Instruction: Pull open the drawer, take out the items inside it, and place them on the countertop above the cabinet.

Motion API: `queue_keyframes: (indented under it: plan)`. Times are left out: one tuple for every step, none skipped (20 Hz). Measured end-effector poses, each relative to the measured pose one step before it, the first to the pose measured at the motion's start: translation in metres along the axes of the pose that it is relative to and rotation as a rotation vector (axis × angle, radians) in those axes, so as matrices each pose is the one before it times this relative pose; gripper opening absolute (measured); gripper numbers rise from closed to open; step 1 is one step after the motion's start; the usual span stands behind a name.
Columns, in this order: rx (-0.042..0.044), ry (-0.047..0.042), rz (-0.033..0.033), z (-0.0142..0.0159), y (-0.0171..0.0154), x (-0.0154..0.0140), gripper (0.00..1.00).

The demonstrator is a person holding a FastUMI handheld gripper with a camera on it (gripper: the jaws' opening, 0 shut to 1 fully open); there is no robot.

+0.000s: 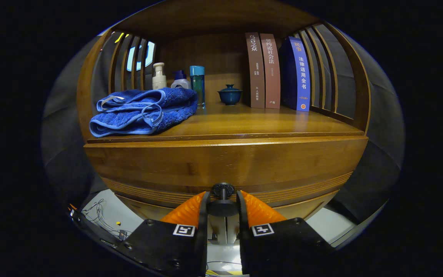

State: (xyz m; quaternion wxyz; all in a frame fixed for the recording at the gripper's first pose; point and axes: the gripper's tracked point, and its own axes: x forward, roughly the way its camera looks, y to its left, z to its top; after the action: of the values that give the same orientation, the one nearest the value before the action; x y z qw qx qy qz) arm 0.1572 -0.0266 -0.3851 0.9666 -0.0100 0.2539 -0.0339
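A wooden cabinet faces me, its drawer front [225, 163] closed below the countertop [252, 123]. A small dark round knob [222, 191] sticks out of the drawer front low in the middle. My gripper [222, 204] sits right at it, both fingers pressed against the knob's sides, shut on it. A folded blue towel [144, 109] lies on the countertop at the left. The drawer's inside is hidden.
At the back of the countertop stand a cream pump bottle [159, 76], a white bottle [180, 80], a teal tumbler [197, 85], a dark lidded cup [230, 94] and three upright books [277, 71]. Slatted wooden sides close in the shelf. Cables [102, 215] lie on the pale floor at lower left.
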Motion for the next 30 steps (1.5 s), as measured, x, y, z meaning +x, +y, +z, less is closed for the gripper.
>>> queue_keyframes:
  plan:
    - [-0.01466, 0.00415, -0.00776, -0.00062, -0.00108, -0.00061, 0.39]
    - [-0.00299, -0.00033, -0.00257, 0.00062, 0.00000, -0.00047, 0.39]
    - [0.00698, 0.00096, 0.00163, 0.00007, 0.00027, 0.00013, 0.39]
    - [0.00566, 0.00790, 0.00111, -0.00100, 0.00066, -0.00002, 0.39]
    - [0.00195, 0.01179, -0.00211, -0.00054, -0.00028, -0.00155, 0.39]
    - [-0.00004, 0.00833, -0.00381, -0.00047, 0.00008, -0.00172, 0.39]
    - [-0.00152, 0.00069, -0.00281, -0.00129, 0.00036, -0.00264, 0.39]
    - [-0.00494, 0.00148, 0.00041, -0.00318, 0.00038, -0.00557, 0.39]
    - [-0.00305, 0.00268, 0.00312, -0.00327, 0.00073, -0.00759, 0.39]
    - [0.00237, 0.00448, 0.00277, -0.00341, 0.00019, -0.00875, 0.39]
    - [0.01068, 0.00593, 0.00640, -0.00357, 0.00027, -0.00641, 0.39]
    - [0.00760, 0.00566, 0.00654, -0.00510, -0.00002, -0.01079, 0.39]
    - [0.00246, 0.00555, 0.00453, -0.00441, 0.00021, -0.00981, 0.39]
    - [-0.00206, 0.00575, 0.00055, -0.00501, -0.00048, -0.00998, 0.39]
    - [-0.00211, 0.00810, -0.00169, -0.00513, -0.00065, -0.01098, 0.39]
    - [0.00684, 0.00951, -0.00089, -0.00551, 0.00022, -0.01031, 0.39]
    - [0.01016, 0.00888, 0.00108, -0.00552, 0.00000, -0.01092, 0.38]
    - [0.01236, 0.00659, 0.00329, -0.00445, 0.00068, -0.00975, 0.38]
    - [0.00865, 0.00925, -0.00063, -0.00448, 0.00000, -0.00851, 0.38]
    - [0.00601, 0.01018, 0.00175, -0.00453, 0.00015, -0.00883, 0.38]
    - [0.00582, 0.00921, 0.00269, -0.00397, -0.00005, -0.00608, 0.38]
    - [0.00279, 0.00831, 0.00480, -0.00299, 0.00026, -0.00524, 0.38]
    - [0.00281, 0.00771, 0.00614, -0.00163, 0.00012, -0.00363, 0.38]
    - [0.00062, 0.01258, 0.00355, -0.00248, 0.00017, -0.00328, 0.38]
    - [0.00050, 0.01040, 0.00174, -0.00291, -0.00031, -0.00371, 0.38]
    - [-0.00060, 0.00679, -0.00027, -0.00249, -0.00139, -0.00490, 0.38]
    - [-0.00006, 0.00519, -0.00177, -0.00322, -0.00122, -0.00462, 0.38]
    - [0.00035, 0.01082, -0.00362, -0.00381, -0.00103, -0.00237, 0.38]
    - [0.00847, 0.02009, -0.00650, -0.00544, -0.00122, -0.00354, 0.38]
    - [0.00597, 0.02029, -0.00339, -0.00597, 0.00083, -0.00328, 0.38]
